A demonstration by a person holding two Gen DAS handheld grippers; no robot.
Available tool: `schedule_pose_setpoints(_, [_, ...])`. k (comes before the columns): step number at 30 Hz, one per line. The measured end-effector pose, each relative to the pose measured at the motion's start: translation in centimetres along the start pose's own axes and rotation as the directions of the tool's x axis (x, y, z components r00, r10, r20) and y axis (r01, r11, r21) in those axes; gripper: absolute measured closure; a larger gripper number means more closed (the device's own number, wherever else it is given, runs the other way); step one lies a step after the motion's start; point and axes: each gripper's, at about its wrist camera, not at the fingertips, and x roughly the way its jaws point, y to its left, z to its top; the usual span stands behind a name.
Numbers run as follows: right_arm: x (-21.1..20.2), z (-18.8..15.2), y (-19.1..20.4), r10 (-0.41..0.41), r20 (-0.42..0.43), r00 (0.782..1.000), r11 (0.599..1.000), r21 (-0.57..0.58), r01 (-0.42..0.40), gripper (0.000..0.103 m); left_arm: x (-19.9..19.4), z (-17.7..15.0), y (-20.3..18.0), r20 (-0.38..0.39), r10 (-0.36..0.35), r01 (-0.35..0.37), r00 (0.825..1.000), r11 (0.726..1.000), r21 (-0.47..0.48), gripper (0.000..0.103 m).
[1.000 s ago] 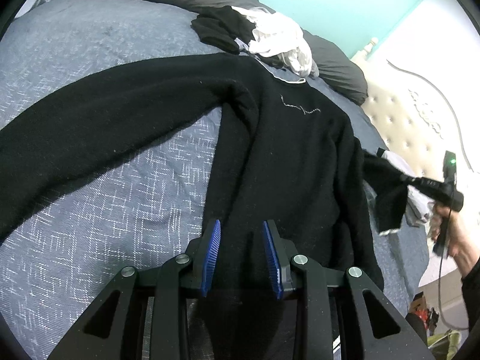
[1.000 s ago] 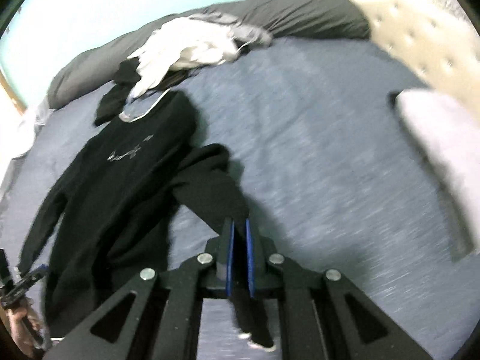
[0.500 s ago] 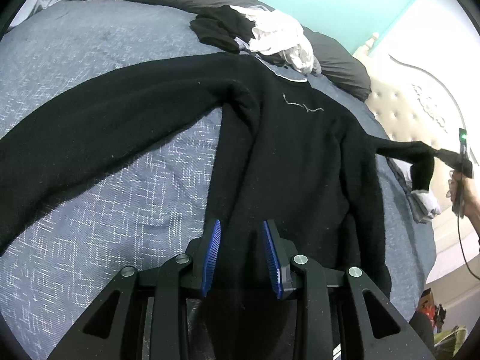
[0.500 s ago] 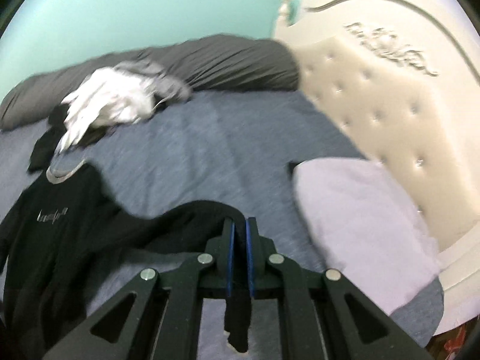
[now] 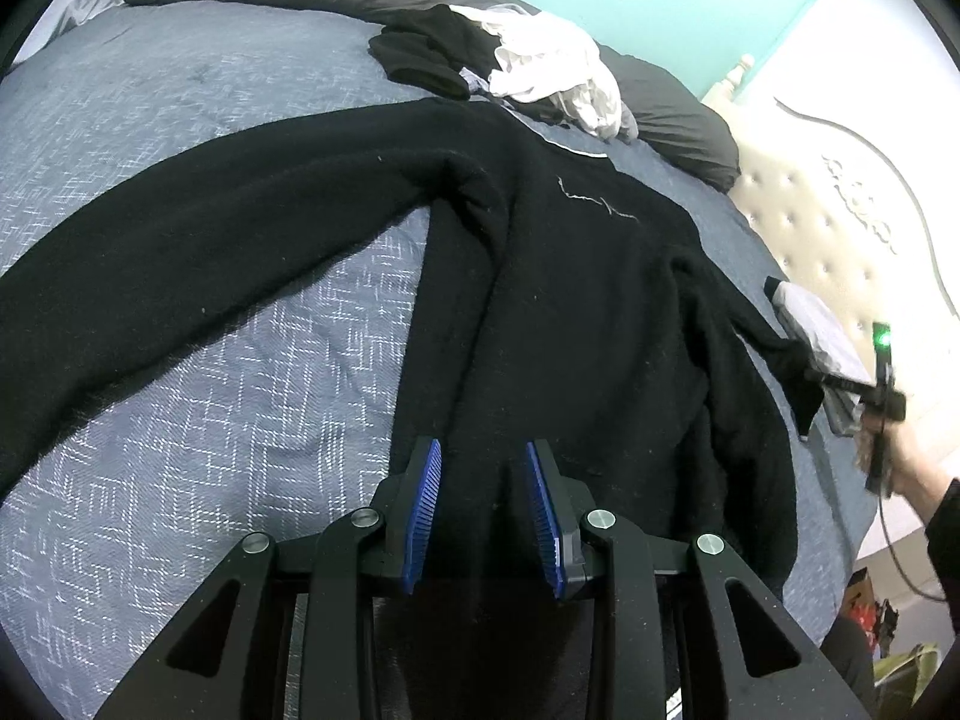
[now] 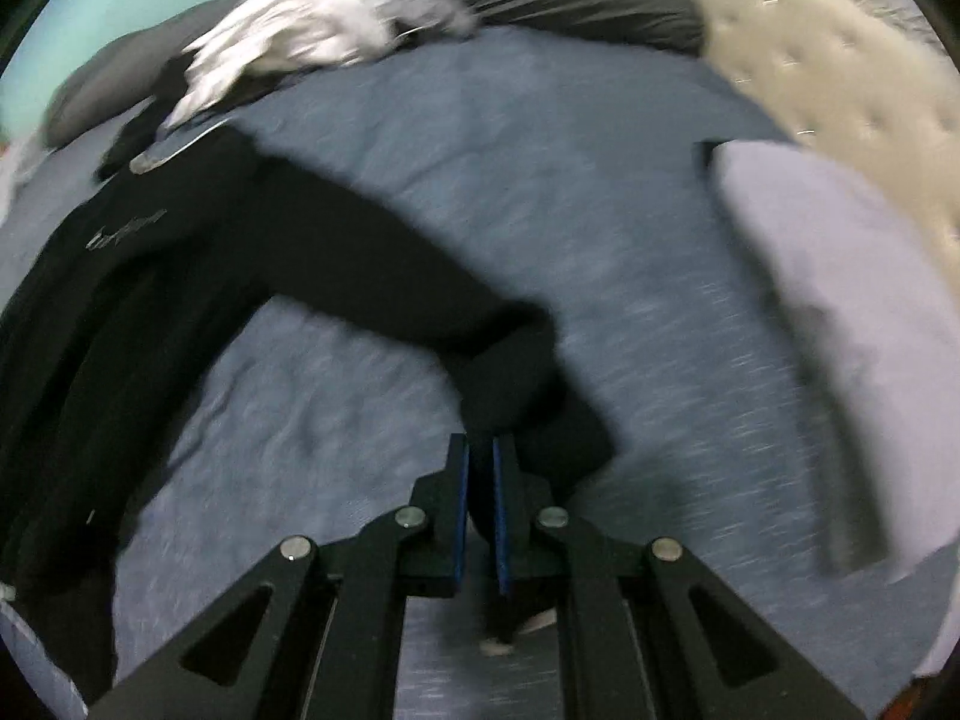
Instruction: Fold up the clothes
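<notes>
Sleeve drawn outward and lowered

The right gripper [image 6: 479, 456], clamped on the cuff of the black sweater's sleeve [image 6: 372, 282], has carried it out from the body and down toward the bedspread [image 6: 540, 180]; the sleeve now lies extended.

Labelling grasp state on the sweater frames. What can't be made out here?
- Left gripper: whether its pads pinch the black sweater at the hem; black cloth and black frame merge low in the left wrist view.
- Sleeve cuff: hangs behind the right gripper and its linkage; motion blur.
- Chest logo: unreadable, smeared in the right wrist view.
- Far sleeve's end: cut off by the left wrist view's edge.
</notes>
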Motion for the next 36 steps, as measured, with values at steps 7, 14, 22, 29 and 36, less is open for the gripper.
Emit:
schedule_pose_setpoints(7, [-0.5,-1.4,2.1,0.202,-0.029,0.979,0.977,-0.059,-0.203,0.091,0.3,0.0,-0.5,-0.005,-0.006,0.006,1.0,1.0,0.01,0.071])
schedule_pose_setpoints(14, [-4.9,-1.4,-2.8,0.214,0.163,0.963,0.969,0.093,-0.231,0.067,0.3,0.0,-0.4,-0.004,-0.016,0.016,1.0,1.0,0.003,0.071])
schedule_pose_setpoints(22, [-1.4,-3.8,-7.2,0.088,-0.001,0.996,0.932,0.352,-0.082,0.059,0.1,0.0,-0.5,0.0,-0.021,0.021,1.0,1.0,0.002,0.071])
schedule_pose_setpoints(29, [0.3,-5.5,-6.7,0.107,-0.04,0.993,0.929,0.361,-0.086,0.054,0.0,0.1,-0.1,0.003,-0.013,0.013,1.0,1.0,-0.009,0.071])
schedule_pose_setpoints(36, [0.6,-5.9,-5.4,0.061,-0.032,0.998,0.953,0.299,-0.048,0.094,0.2,0.1,-0.4,0.0,-0.01,0.01,1.0,1.0,-0.002,0.071])
